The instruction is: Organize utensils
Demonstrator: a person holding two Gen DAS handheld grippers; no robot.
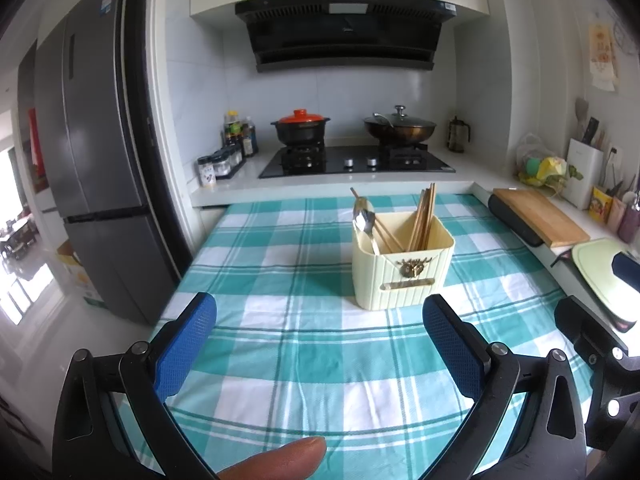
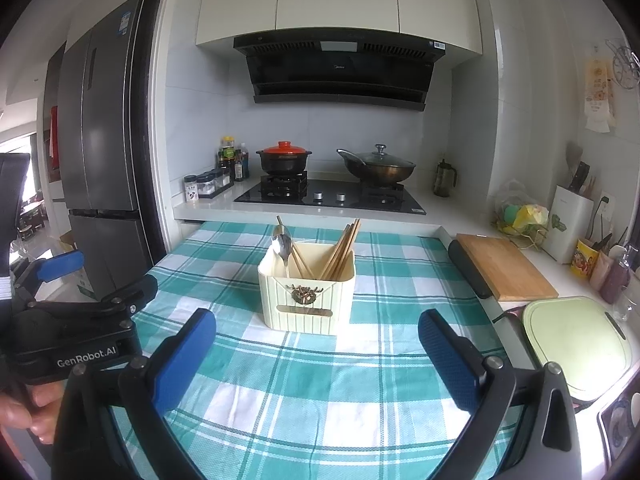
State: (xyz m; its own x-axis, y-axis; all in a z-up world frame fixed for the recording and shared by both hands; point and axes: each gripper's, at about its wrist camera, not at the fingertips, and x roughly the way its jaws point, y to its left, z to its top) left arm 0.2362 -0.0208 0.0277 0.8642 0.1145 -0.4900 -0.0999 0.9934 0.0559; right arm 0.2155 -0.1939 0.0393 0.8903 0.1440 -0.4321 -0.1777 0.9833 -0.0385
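Note:
A cream ribbed utensil holder (image 1: 402, 270) (image 2: 307, 292) stands on the teal checked tablecloth (image 1: 304, 344) (image 2: 320, 396). It holds wooden chopsticks (image 1: 424, 218) (image 2: 342, 250) and metal spoons (image 1: 364, 220) (image 2: 282, 246), all leaning upright inside. My left gripper (image 1: 319, 322) is open and empty, held above the cloth in front of the holder. My right gripper (image 2: 317, 338) is open and empty, also in front of the holder. The left gripper's body shows at the left of the right wrist view (image 2: 80, 332).
Behind the table is a counter with a gas hob (image 1: 356, 160), a black pot with red lid (image 1: 300, 126), a lidded wok (image 1: 400, 126) and seasoning bottles (image 1: 232, 148). A wooden cutting board (image 1: 540, 216), a green board (image 2: 576, 344) and a knife block (image 2: 570, 220) lie right. A fridge (image 1: 92, 152) stands left.

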